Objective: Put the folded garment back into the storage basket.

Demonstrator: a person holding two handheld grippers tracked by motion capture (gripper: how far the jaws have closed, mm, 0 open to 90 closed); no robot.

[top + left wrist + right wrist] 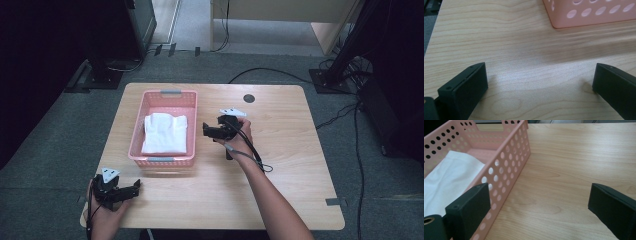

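Note:
A pink perforated basket (137, 132) stands on the left half of the wooden table and holds a folded white cloth (165, 132). My right gripper (206, 131) hovers just right of the basket, open, with nothing between its jaws. In the right gripper view (539, 200) the basket wall (509, 167) runs along the left and the white cloth (449, 180) lies inside. My left gripper (136, 187) rests open near the table's front left corner. In the left gripper view (540, 80) bare wood lies between the jaws and a basket corner (594, 12) shows ahead.
The wooden table (280, 165) has a dark round cable port (249, 98) near its far edge. Cables trail on the grey carpet to the right, and dark stands rise at the back left and right (345, 55). A light wooden desk (280, 20) stands behind.

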